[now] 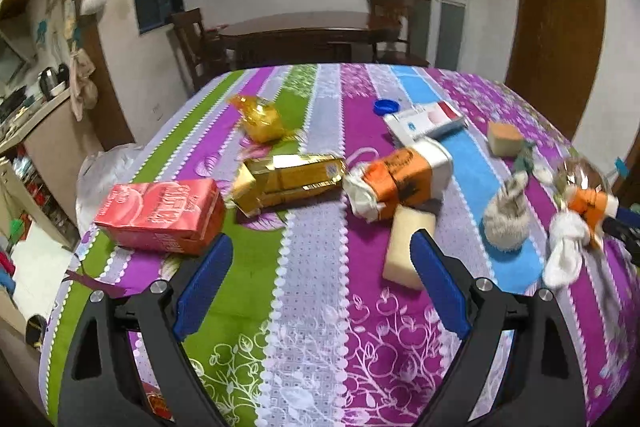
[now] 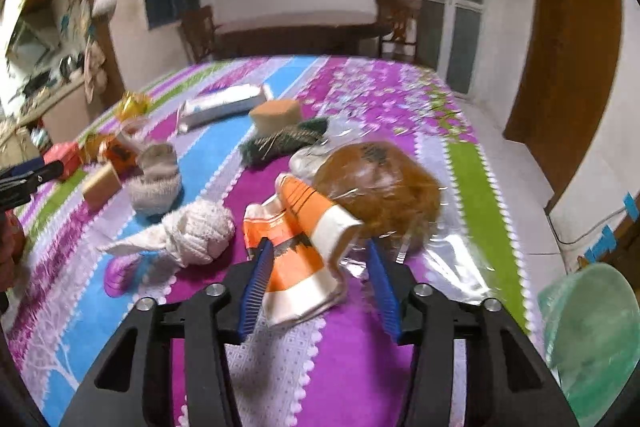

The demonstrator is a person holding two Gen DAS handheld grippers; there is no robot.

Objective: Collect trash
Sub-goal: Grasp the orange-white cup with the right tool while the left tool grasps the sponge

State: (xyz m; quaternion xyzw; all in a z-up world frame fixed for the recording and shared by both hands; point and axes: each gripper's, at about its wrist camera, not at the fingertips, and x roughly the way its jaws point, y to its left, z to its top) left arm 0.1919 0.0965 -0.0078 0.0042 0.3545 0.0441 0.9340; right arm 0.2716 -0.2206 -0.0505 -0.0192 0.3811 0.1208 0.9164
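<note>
My right gripper point(image 2: 318, 251) stands open around a crumpled orange-and-white carton point(image 2: 304, 227), which lies between the blue fingers; whether the pads touch it I cannot tell. A clear bag with a brown lump point(image 2: 384, 183) lies just beyond it. The same carton point(image 1: 588, 203) shows at the right of the left wrist view. My left gripper point(image 1: 322, 251) is open and empty above the striped tablecloth. Ahead of it lie a red carton point(image 1: 160, 211), a gold wrapper box point(image 1: 284, 179), an orange carton point(image 1: 404, 175) and a pale sponge block point(image 1: 404, 247).
A green plastic bin point(image 2: 592, 339) stands off the table's right edge. On the table: a white knotted rag point(image 2: 192, 231), a grey sock ball point(image 2: 156, 179), a tan sponge point(image 2: 276, 115), a toothpaste box point(image 1: 424, 119), a blue cap point(image 1: 386, 105), gold foil point(image 1: 260, 119).
</note>
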